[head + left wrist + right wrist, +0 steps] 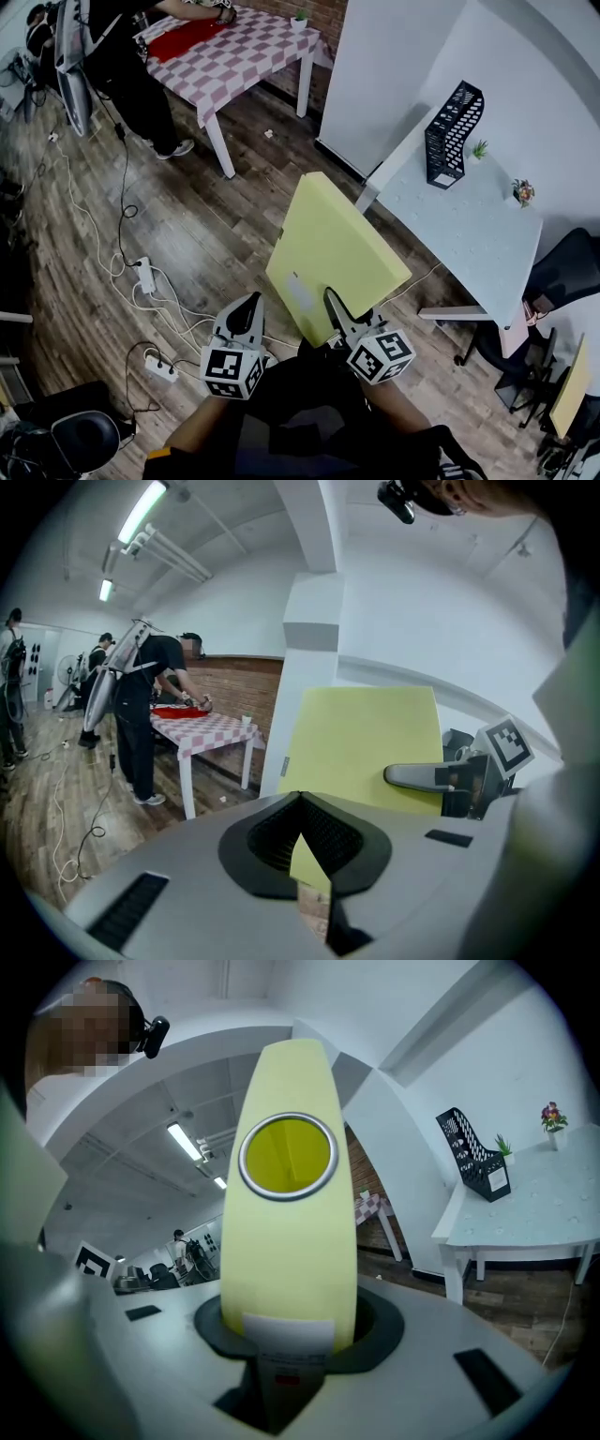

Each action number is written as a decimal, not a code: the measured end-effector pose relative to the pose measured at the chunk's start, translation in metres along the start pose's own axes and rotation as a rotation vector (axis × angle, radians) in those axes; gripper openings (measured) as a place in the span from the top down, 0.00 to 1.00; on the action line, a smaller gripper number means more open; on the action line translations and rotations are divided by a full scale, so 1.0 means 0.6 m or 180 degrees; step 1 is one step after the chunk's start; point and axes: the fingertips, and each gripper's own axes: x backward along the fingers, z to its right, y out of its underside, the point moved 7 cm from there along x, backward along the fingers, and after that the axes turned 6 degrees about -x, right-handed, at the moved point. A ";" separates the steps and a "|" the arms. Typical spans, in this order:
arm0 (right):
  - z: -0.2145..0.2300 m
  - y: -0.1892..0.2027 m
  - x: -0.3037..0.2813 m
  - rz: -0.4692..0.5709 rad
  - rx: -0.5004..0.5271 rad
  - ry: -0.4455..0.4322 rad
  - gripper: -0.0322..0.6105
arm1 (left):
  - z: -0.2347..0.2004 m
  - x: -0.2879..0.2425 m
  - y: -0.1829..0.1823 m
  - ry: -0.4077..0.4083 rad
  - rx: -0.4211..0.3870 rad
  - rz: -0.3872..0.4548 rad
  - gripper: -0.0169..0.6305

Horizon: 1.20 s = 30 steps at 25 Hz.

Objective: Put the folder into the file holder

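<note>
A yellow folder (333, 248) stands tilted above the wooden floor, with my right gripper (334, 305) shut on its lower spine edge. In the right gripper view the folder's spine (286, 1241), with its round finger hole and white label, rises from between the jaws of the right gripper (289, 1321). My left gripper (251, 302) hangs just left of the folder, apart from it, jaws together and holding nothing. In the left gripper view its jaws (302, 803) meet, and the folder (366, 747) shows beyond them. The black mesh file holder (453, 131) (475, 1157) stands on the white table (469, 234).
Two small potted plants (479, 148) (522, 192) stand on the white table. A white partition (384, 66) rises beside it. A checkered table (234, 56) with a person (131, 66) is at the far left. Cables and a power strip (145, 272) lie on the floor. An office chair (562, 272) is at the right.
</note>
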 end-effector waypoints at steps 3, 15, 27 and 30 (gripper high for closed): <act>0.036 -0.027 -0.004 0.0067 -0.0046 0.0058 0.72 | 0.014 -0.044 -0.023 0.0109 -0.0048 -0.0005 0.97; 0.190 -0.144 -0.018 0.0356 -0.0260 0.0062 0.72 | 0.086 -0.208 -0.121 0.0227 -0.0358 -0.0080 0.97; 0.298 -0.220 0.010 0.0637 -0.0307 0.0272 0.72 | 0.151 -0.324 -0.166 0.0451 -0.0476 -0.0096 0.97; 0.309 -0.227 0.009 0.0660 -0.0317 0.0385 0.72 | 0.152 -0.355 -0.166 0.0573 -0.0459 -0.0123 0.97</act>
